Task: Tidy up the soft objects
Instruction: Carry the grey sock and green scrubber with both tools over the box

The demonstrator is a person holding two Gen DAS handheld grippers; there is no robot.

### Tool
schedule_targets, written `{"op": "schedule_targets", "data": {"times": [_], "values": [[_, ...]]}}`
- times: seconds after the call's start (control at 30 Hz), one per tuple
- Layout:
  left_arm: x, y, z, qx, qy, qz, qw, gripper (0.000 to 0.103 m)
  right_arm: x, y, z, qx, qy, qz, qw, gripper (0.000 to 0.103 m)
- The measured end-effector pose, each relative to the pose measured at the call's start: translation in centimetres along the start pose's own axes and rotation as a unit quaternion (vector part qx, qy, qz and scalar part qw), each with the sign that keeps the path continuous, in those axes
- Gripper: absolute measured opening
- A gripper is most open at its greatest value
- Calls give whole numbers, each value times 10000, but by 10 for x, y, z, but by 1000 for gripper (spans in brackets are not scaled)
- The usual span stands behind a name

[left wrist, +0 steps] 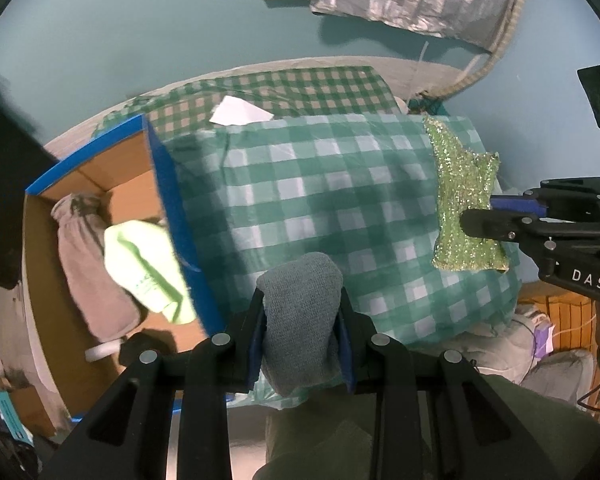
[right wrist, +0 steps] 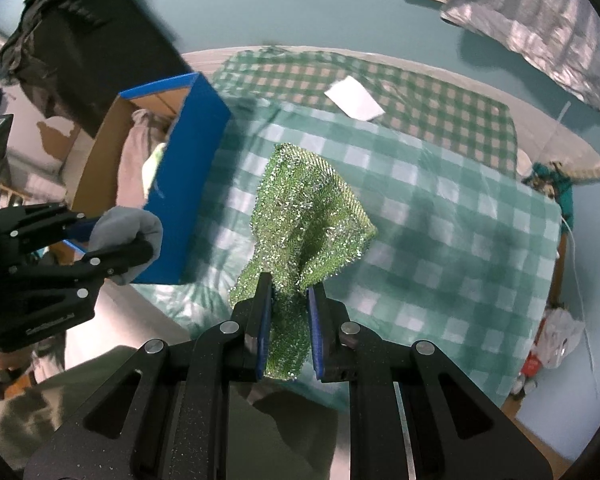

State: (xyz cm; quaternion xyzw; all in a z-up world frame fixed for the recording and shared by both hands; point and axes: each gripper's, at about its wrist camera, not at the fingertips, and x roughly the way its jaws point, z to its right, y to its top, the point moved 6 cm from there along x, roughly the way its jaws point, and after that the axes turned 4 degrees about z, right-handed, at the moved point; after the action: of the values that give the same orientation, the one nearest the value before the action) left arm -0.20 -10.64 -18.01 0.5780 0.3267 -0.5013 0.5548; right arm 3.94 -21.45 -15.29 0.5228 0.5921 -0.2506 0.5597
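From your left wrist, your left gripper (left wrist: 302, 320) is clamped on a grey sock (left wrist: 300, 312) beside the blue box (left wrist: 172, 196), which holds a beige cloth (left wrist: 84, 264) and lime cloth (left wrist: 144, 268); from your right wrist, your right gripper (right wrist: 288, 328) pinches the glittery green cloth (right wrist: 304, 216) over the checked bedding (right wrist: 440, 232).

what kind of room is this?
Probably a bedroom: a bed with a checked green bedspread, teal walls, clothes piled in a blue cardboard box beside it.

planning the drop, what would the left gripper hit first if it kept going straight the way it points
Probably the green checked cloth ahead of the left gripper, which holds a grey cloth. The blue box sits off to its left. Depth is unclear.
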Motion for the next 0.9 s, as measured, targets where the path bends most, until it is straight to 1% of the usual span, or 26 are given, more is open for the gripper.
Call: {"op": "schedule_targets", "data": {"times": [0.4, 0.9], "values": [[-21, -5, -59, -504, 238, 132, 9984, 31, 16, 35, -60, -543, 306, -24, 9981, 15], [-33, -22, -130, -1157, 567, 184, 9915, 31, 50, 73, -127, -1169, 626, -203, 9910, 15]]}}
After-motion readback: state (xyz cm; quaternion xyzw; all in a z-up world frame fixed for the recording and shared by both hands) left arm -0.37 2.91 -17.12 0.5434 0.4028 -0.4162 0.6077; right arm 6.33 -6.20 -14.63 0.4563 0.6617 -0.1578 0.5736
